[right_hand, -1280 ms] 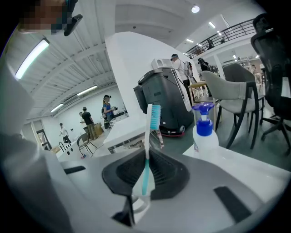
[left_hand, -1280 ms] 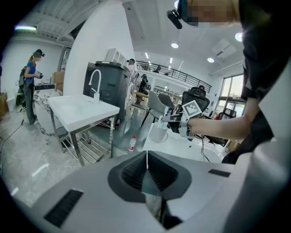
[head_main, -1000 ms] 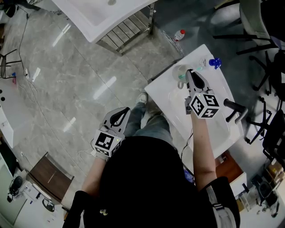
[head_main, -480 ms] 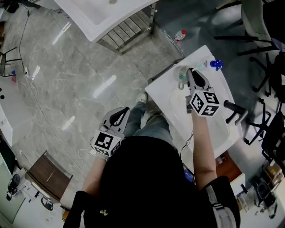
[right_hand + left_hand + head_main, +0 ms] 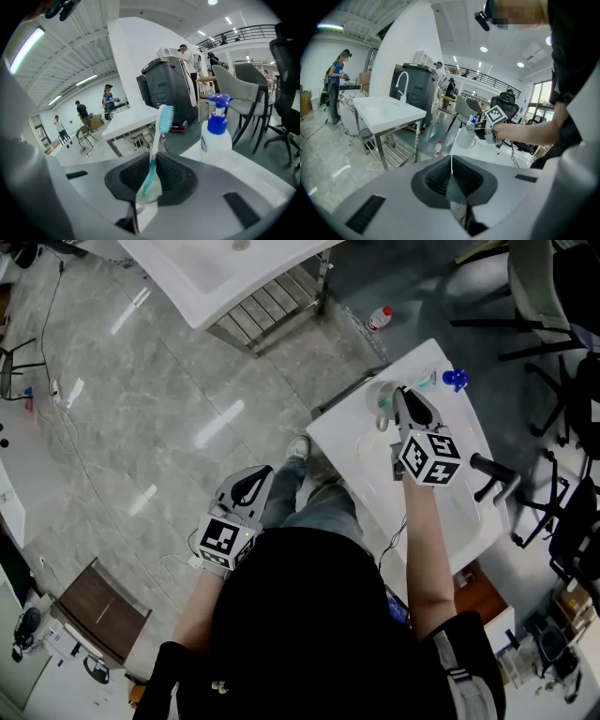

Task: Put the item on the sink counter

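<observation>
A toothbrush [image 5: 164, 119] with a teal-and-white handle and blue bristles stands up between the jaws of my right gripper [image 5: 152, 158], which is shut on its handle. In the head view that gripper [image 5: 402, 394] hangs over the far corner of the white sink counter [image 5: 450, 512], right beside a pale cup [image 5: 381, 393]. From the left gripper view the cup is a white mug [image 5: 465, 138] just beyond the right gripper. My left gripper [image 5: 451, 161] is shut with nothing in it and is held low at my left side [image 5: 251, 478] above the floor.
A white pump bottle with a blue top [image 5: 216, 133] stands on the counter's far corner [image 5: 455, 378]. A black faucet [image 5: 494, 473] rises at the counter's right. A small bottle [image 5: 378, 316] lies on the floor. Another white sink table [image 5: 202, 277] stands further off, office chairs at right.
</observation>
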Tool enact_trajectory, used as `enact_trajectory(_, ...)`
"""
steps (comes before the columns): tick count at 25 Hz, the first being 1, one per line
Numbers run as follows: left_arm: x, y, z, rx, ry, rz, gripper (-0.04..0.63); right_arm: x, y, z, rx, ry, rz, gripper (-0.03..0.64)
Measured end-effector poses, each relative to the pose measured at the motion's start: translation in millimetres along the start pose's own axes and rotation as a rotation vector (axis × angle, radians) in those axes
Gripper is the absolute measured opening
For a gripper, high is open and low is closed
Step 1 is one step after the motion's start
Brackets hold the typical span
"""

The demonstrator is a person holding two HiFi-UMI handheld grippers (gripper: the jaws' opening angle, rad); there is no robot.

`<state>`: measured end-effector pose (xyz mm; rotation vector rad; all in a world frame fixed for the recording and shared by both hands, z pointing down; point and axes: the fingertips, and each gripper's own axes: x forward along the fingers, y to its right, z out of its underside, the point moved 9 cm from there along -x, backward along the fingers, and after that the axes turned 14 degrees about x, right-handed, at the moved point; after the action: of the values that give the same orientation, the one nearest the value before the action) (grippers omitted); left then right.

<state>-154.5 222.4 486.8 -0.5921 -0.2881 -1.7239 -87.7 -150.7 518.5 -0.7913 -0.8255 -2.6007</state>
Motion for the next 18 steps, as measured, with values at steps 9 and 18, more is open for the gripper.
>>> enact_trajectory(9, -4, 2, 1, 0.002, 0.007, -0.002, 0.026, -4, 0, 1, 0.014, -0.004, 0.008, 0.049)
enact_trajectory(18, -10, 4, 2, 0.012, 0.023, -0.005, 0.026, -9, -1, 2, 0.038, 0.0, 0.011, 0.143)
